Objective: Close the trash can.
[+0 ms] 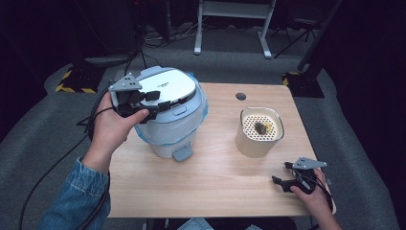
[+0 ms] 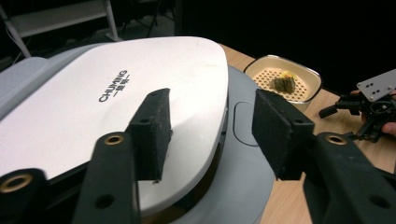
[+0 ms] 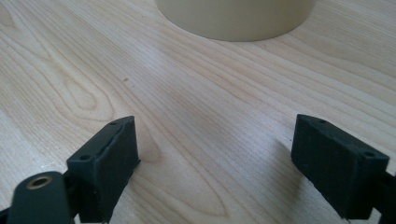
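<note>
Rice cooker on a wooden table, taken here as the landmark. The cooker stands at the table's left side, its white lid down and its grey latch button facing the front edge. The left gripper is held over the lid; in the left gripper view one pad stands above the lid's front rim and the other above the grey collar beside the button, with the jaws about half spread and nothing pressed between them. This placement, just at the lid's front lip, suggests an approach to the latch or the rim in order to open the cooker. To the right of the cooker, well apart, stands a beige pot with a perforated insert bearing a small dark-and-yellow piece of food. Right of and nearer than the pot, the right gripper rests low over bare wood, jaws apart and empty, evidently parked while the left hand works.
</note>
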A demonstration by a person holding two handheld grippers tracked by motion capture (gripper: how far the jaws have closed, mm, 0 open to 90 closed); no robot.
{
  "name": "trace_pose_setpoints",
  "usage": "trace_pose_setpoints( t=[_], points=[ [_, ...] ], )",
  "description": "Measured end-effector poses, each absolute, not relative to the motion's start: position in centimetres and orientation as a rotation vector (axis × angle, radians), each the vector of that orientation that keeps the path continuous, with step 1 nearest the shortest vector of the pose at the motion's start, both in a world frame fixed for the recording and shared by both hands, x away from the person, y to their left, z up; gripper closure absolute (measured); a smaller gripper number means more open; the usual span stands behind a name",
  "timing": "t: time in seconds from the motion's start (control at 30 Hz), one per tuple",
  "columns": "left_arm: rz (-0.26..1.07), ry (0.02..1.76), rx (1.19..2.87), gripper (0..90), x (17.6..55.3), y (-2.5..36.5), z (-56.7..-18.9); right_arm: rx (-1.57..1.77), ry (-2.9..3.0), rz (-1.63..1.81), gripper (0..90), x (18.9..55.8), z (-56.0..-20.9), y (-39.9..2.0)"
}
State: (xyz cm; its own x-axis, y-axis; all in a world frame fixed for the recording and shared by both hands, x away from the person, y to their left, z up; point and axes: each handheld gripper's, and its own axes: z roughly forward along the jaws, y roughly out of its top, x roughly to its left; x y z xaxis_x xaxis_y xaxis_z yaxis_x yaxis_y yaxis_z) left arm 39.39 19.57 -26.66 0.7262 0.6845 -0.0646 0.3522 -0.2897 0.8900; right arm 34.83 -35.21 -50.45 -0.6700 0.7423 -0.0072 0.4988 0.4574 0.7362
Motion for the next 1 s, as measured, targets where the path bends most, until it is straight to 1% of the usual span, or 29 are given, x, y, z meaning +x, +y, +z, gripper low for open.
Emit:
trace_pose_setpoints(
  t=[0.07,0.13,0.37,0.57,0.67,0.7,0.77,0.87,0.93,1.0],
  points=[
    [0.402,0.817,1.902,51.4,39.7,19.3,-26.8,1.055,2.384,1.042,15.0,34.8,-50.4,-35.2],
    [0.418,0.831,1.905,55.1,40.1,19.2,-27.0,1.055,2.384,1.042,15.0,34.8,-50.4,-35.2],
    [0.451,0.891,1.9,60.6,41.0,18.8,-27.3,1.055,2.384,1.042,15.0,34.8,-50.4,-35.2],
    [0.525,0.892,1.925,67.0,41.0,18.0,-27.4,1.055,2.384,1.042,15.0,34.8,-50.4,-35.2],
    [0.525,0.861,1.922,78.3,41.1,17.8,-27.6,1.055,2.384,1.042,15.0,34.8,-50.4,-35.2],
    [0.546,0.856,1.928,82.9,41.1,17.7,-27.6,1.055,2.384,1.042,15.0,34.8,-50.4,-35.2],
    [0.605,0.853,1.957,89.2,41.0,17.4,-27.5,1.055,2.383,1.042,15.0,34.8,-50.4,-35.2],
    [0.666,0.864,1.999,90.0,40.7,16.8,-27.3,1.057,2.382,1.041,15.0,34.8,-50.5,-35.2],
    [0.683,0.861,2.044,90.0,40.7,16.5,-27.2,1.057,2.381,1.041,15.0,34.8,-50.5,-35.2],
    [0.6,0.861,1.993,90.0,40.8,16.3,-27.5,1.058,2.38,1.041,15.0,34.8,-50.4,-35.2]
  ],
)
